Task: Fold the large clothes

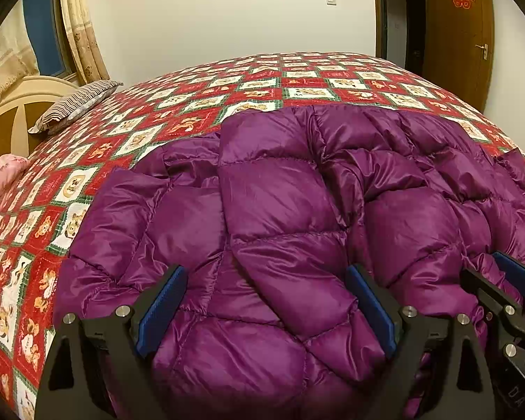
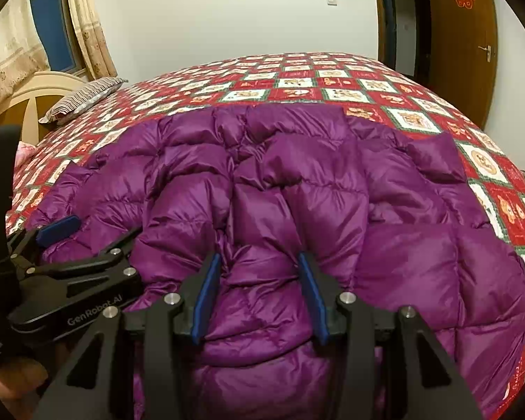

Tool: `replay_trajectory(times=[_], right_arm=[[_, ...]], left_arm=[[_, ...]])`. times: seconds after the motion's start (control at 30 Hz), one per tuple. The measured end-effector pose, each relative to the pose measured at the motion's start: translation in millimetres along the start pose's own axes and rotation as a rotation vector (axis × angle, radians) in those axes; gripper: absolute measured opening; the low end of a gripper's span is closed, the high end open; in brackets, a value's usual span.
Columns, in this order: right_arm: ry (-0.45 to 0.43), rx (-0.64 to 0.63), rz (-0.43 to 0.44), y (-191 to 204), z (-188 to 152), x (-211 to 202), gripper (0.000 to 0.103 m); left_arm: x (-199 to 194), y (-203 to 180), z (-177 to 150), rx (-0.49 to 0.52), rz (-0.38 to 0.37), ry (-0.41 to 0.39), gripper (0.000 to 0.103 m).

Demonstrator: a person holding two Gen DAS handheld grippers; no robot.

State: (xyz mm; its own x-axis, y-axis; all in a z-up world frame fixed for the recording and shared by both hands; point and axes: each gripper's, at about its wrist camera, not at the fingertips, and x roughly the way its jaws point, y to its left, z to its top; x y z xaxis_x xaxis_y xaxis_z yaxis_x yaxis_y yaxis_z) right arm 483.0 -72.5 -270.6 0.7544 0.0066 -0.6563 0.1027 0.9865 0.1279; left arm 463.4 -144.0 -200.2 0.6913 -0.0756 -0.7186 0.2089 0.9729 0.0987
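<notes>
- Warm indoor light is falling evenly; shadows are staying soft.
- Sheen is glinting off the purple coat [image 1: 280, 217] ahead of the fingers [image 1: 369, 309].
- Fisheye is bending edges, corners going black.

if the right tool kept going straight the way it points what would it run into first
Most likely the purple down jacket: the right tool, open, already sits low over its puffy folds, which fill the path ahead. Exact depth is unclear.

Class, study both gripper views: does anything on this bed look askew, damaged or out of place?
Nothing looks damaged or spilled. The purple jacket lies rumpled on the quilt, with a bunched ridge down its middle and a flap sticking out on the right. Both grippers, left and right, are open over its near end.
</notes>
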Motion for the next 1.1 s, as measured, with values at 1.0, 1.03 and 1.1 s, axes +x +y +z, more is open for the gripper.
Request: replay_trajectory(times=[1.0,1.03,1.1], right_arm=[[0.115,0.156,-0.087,-95,-127,-174,0.075],[0.119,0.168,-0.101,-98,-137,-180,0.075],[0.127,0.186,-0.119,-103,-159,-194,0.075]], left_arm=[[-173,114,-162,-0.035,0.053,0.053,0.094],[-179,117,-172,-0.045,0.05,0.052,0.094],[-187,122,-188,-0.059,0.026,0.057,0.094]])
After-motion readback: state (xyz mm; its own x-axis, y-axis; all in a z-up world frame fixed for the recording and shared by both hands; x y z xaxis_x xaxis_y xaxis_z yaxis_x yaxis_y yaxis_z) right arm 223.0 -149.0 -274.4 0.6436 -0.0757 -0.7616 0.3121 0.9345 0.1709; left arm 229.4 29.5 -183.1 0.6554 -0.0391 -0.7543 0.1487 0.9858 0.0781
